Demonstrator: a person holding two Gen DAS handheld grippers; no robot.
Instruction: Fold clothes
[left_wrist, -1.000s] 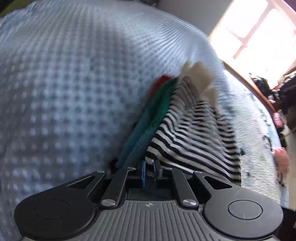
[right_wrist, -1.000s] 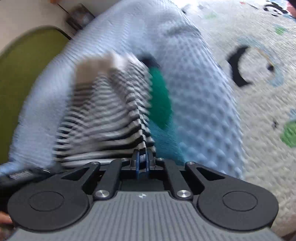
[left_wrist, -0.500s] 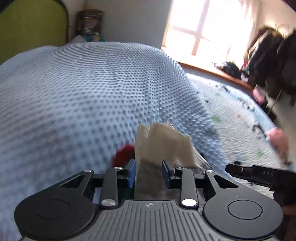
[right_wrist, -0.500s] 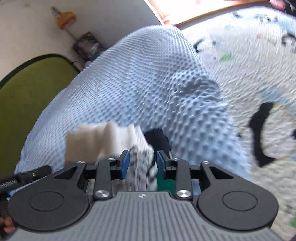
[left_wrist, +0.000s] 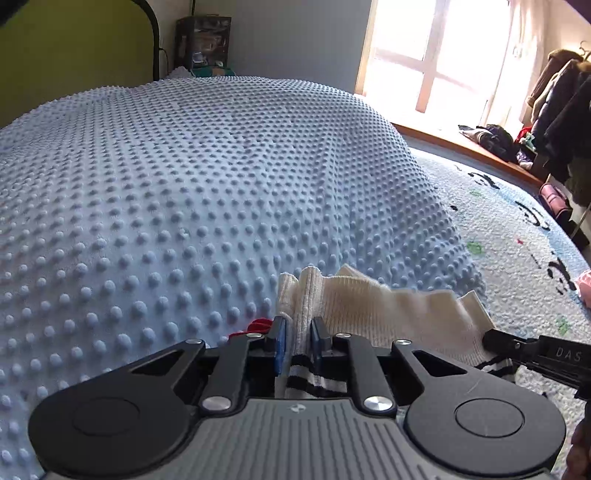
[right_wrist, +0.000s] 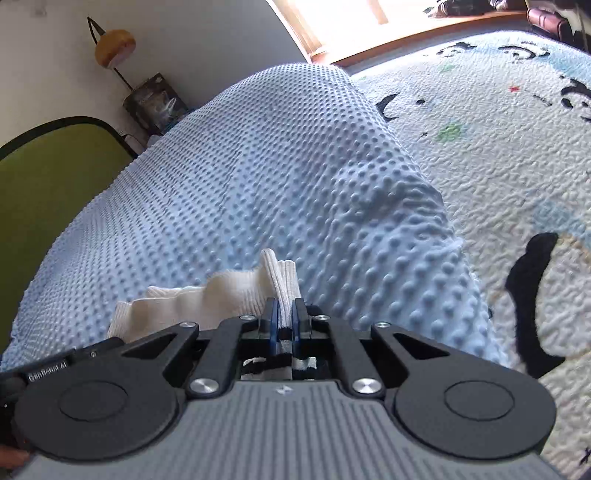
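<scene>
Garment (left_wrist: 376, 306) stretched between tongs: left gripper (left_wrist: 298, 341) closing on cuff, right gripper (right_wrist: 284, 319) clamps it.

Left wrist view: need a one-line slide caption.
Left tongs closing on the white ribbed hem of a black-and-white striped garment over a dotted blue blanket, right tongs pinching the hem's far corner.

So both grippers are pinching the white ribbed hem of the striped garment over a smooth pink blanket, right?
Not quite. In both wrist views the left gripper and right gripper do pinch the white ribbed hem, but the blanket beneath is light blue and bumpy, not smooth pink.
</scene>
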